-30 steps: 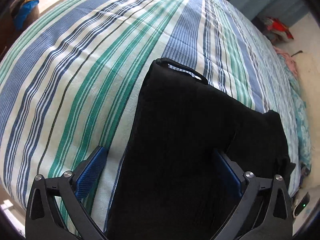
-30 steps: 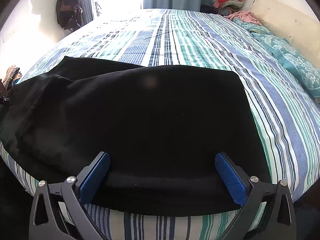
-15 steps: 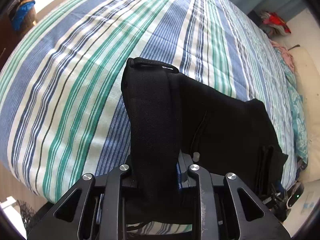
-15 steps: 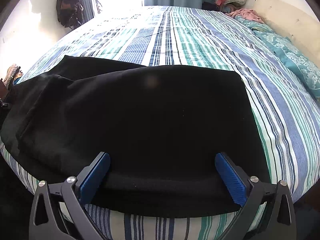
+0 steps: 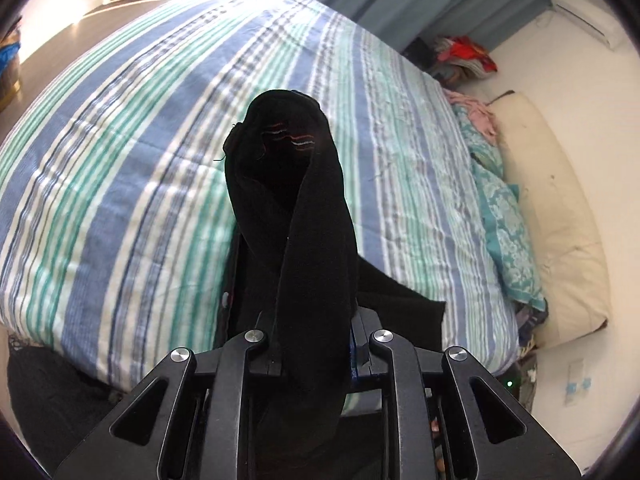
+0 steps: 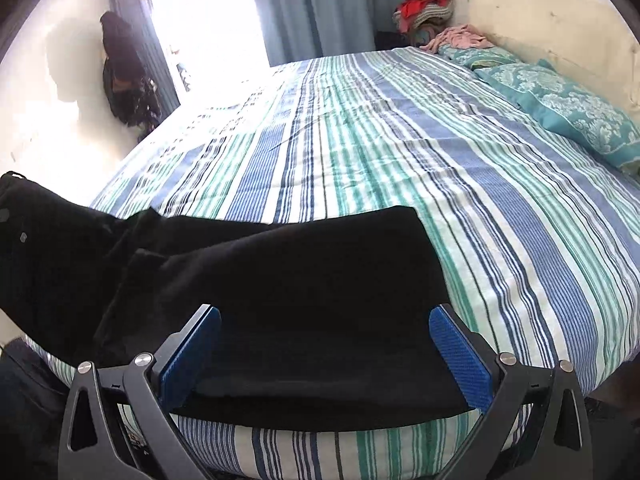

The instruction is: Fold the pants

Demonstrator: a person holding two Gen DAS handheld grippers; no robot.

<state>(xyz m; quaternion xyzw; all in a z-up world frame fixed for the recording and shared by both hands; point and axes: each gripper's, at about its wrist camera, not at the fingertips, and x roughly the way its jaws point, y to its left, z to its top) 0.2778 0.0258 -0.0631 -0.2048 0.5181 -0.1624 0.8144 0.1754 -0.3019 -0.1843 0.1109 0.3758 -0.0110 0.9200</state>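
Observation:
The black pants (image 6: 300,280) lie across the near edge of the striped bed (image 6: 400,160). In the left wrist view, one end of the pants (image 5: 296,200) hangs lifted above the bed as a narrow bunched strip, and my left gripper (image 5: 316,344) is shut on it. The cloth hides the left pads. My right gripper (image 6: 324,352) is open. Its blue pads (image 6: 188,356) stand wide apart, one on each side of the flat part of the pants at the bed's edge. At the left of the right wrist view, the raised cloth climbs out of the frame.
Teal patterned pillows (image 6: 572,112) and a cream headboard cushion (image 6: 552,28) line the right side of the bed. A pile of clothes (image 6: 424,12) sits in the far corner by the curtains (image 6: 340,0). Dark bags (image 6: 124,80) hang on the left wall.
My left gripper went from open around the pants to shut on them, then rose and carried that end up off the bed. The right gripper lifted a little and stays open.

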